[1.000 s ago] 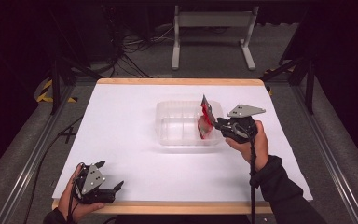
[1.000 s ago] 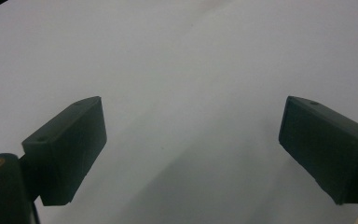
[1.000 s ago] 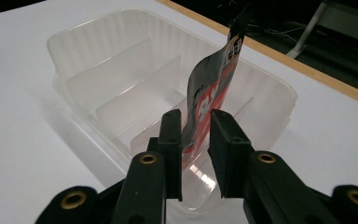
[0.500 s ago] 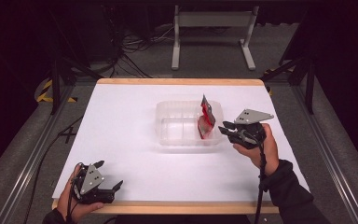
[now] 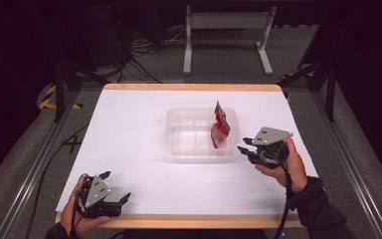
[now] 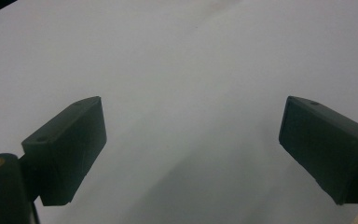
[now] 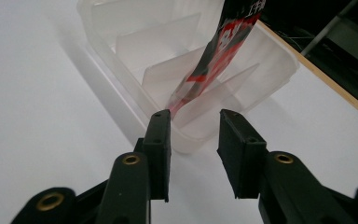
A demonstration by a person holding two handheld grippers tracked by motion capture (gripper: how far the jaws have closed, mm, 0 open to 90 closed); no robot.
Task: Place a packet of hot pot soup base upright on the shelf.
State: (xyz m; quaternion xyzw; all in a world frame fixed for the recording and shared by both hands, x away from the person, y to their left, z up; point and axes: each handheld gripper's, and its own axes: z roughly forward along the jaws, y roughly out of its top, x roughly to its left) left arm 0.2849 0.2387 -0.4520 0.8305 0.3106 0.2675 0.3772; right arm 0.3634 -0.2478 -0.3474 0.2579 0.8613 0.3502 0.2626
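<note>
At the lower left of the high view we see the left gripper held in the person's left hand, low over the white-topped table with a pale wooden edge near its front edge. In the left gripper view its two black jaws stand spread wide, with bare white surface between them.

Around the middle of the high view we note a clear plastic container with inner dividers resting on the table. A red and black printed packet stands tilted in its right-hand part, leaning against the wall there.

At the right of the high view, the right gripper sits in the person's right hand, just beside the container's right end. In the right gripper view its jaws are parted a little, gripping nothing, their tips near the container's rim; the packet rises beyond them.
</note>
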